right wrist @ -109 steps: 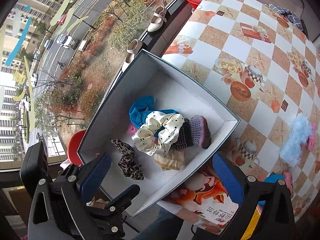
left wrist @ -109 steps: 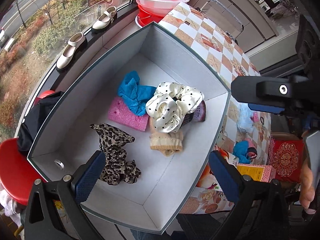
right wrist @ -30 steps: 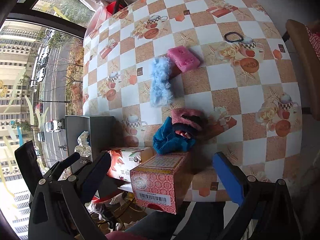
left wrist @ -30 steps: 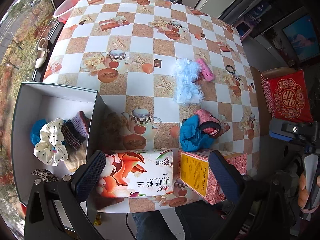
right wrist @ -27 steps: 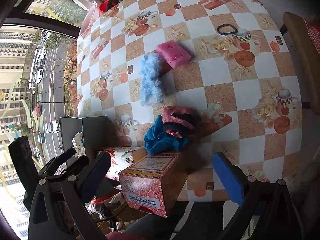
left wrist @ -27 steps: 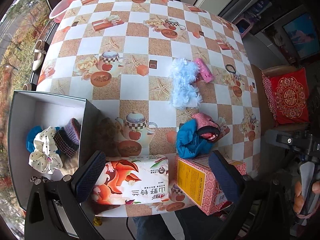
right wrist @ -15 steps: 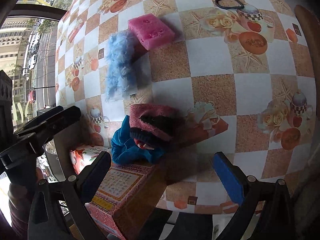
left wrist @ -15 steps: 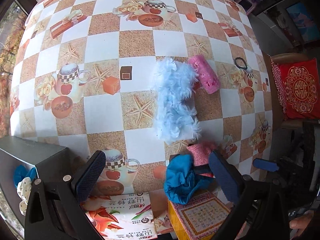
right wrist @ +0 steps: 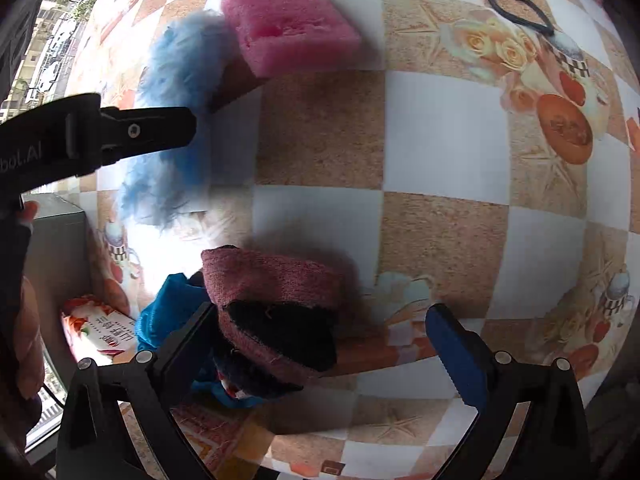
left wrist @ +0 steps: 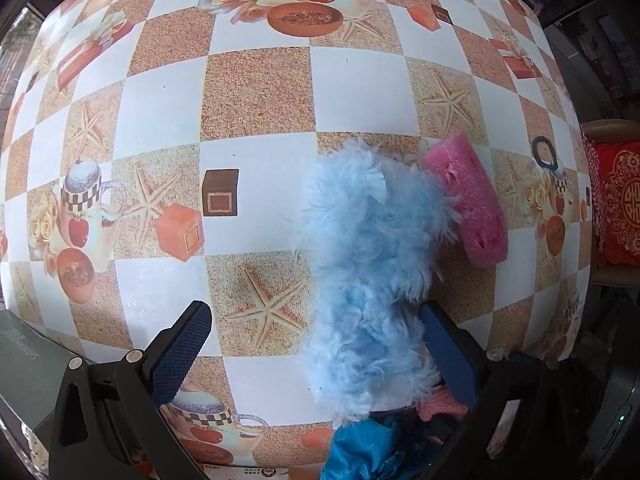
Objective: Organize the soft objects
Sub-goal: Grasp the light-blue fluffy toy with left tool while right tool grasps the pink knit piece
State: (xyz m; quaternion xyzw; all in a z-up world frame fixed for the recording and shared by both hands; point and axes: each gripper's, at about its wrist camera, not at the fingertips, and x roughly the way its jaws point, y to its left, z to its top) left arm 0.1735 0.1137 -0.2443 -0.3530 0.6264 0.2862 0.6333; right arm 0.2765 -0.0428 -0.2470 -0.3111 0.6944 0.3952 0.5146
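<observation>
A fluffy light-blue piece (left wrist: 372,280) lies on the checked tablecloth, with a pink sponge (left wrist: 468,200) against its far right side. My left gripper (left wrist: 316,344) is open, low over the table; its right finger touches the fluffy piece's near end. In the right wrist view a maroon knit piece with a black inside (right wrist: 280,312) lies on a blue cloth (right wrist: 172,312). My right gripper (right wrist: 320,340) is open and straddles the maroon piece, left finger beside it. The fluffy piece (right wrist: 176,80) and the pink sponge (right wrist: 288,28) lie beyond.
A grey box corner (left wrist: 24,364) is at the left. A printed tissue pack (right wrist: 100,332) and a pink carton (right wrist: 208,432) sit at the near table edge. A black hair tie (right wrist: 520,6) lies far right. A red cushion (left wrist: 620,200) is off the table.
Both grippers have dropped from high above the table to just over it. The left one has closed in on the fluffy blue piece, the right one on the maroon knit piece.
</observation>
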